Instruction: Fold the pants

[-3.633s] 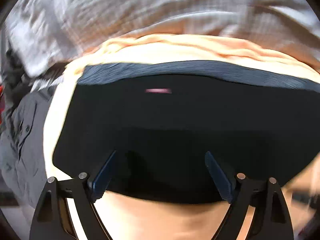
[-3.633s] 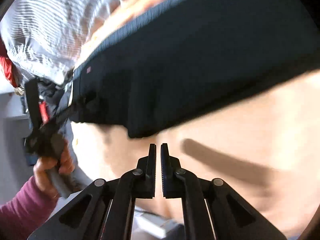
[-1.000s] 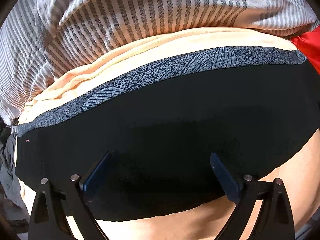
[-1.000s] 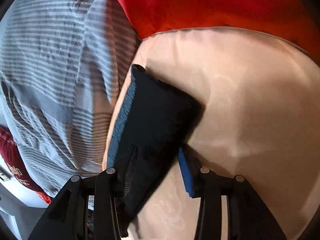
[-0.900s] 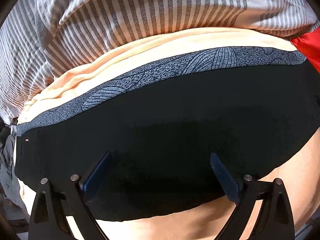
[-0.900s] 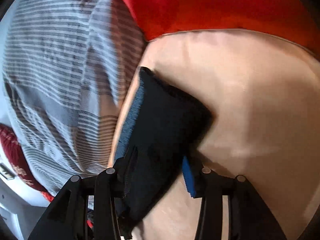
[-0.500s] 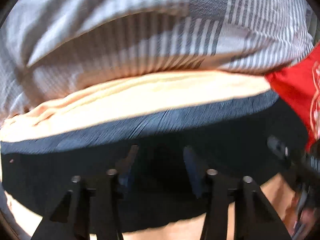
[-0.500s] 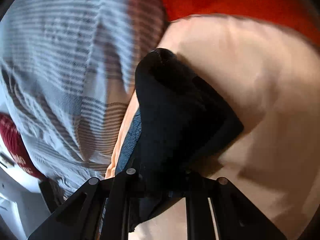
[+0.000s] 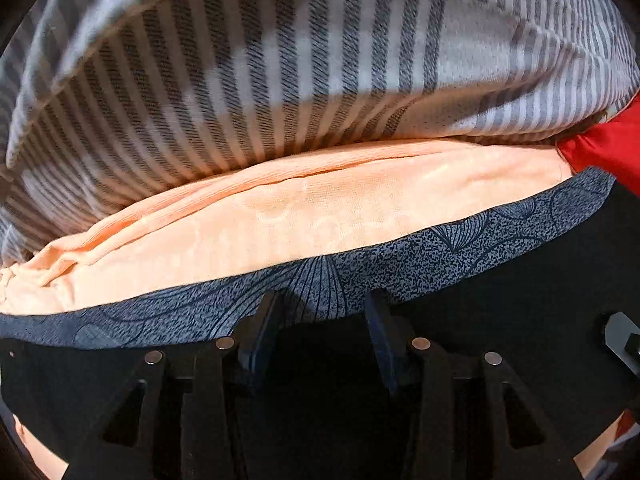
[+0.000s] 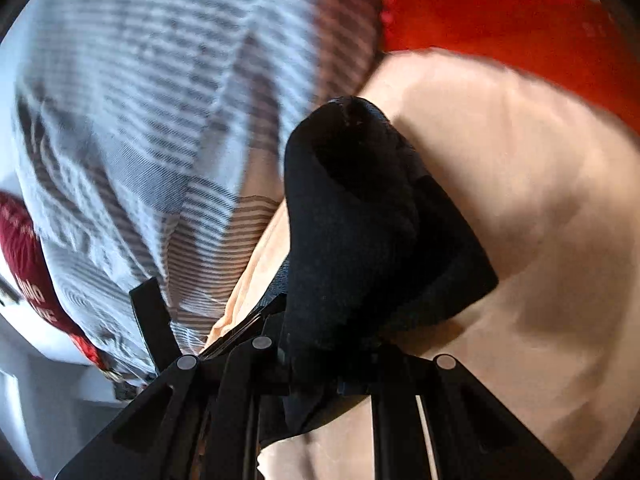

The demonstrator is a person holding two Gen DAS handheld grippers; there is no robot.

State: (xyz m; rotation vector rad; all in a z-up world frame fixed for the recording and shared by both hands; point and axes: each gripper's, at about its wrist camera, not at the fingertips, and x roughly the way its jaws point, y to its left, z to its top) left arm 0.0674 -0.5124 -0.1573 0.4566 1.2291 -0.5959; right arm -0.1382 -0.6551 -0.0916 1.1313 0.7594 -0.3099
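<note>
A: Where are the pants (image 9: pixel 500 312)?

B: On the peach sheet (image 9: pixel 304 216), by a striped cloth (image 9: pixel 280 64) and a red cloth (image 10: pixel 500 12). They are black with a blue-grey patterned waistband (image 9: pixel 360 276).

A: Who has them?

B: The left hand-held gripper (image 9: pixel 320 320) pinches the waistband. The right hand-held gripper (image 10: pixel 320 360) is clamped on a lifted end.

A: How will they handle?

B: Soft, light and floppy, I think. Best held at the edges.

Both views: heavy fisheye bulge, dark vignette at corners. Left wrist: warm light, sharp near fingers, striped fabric (image 9: pixel 280 80) blurred toward top. Right wrist: motion blur overall; black pants (image 10: pixel 360 220) underexposed, casting a soft shadow on the peach sheet (image 10: pixel 520 200).
</note>
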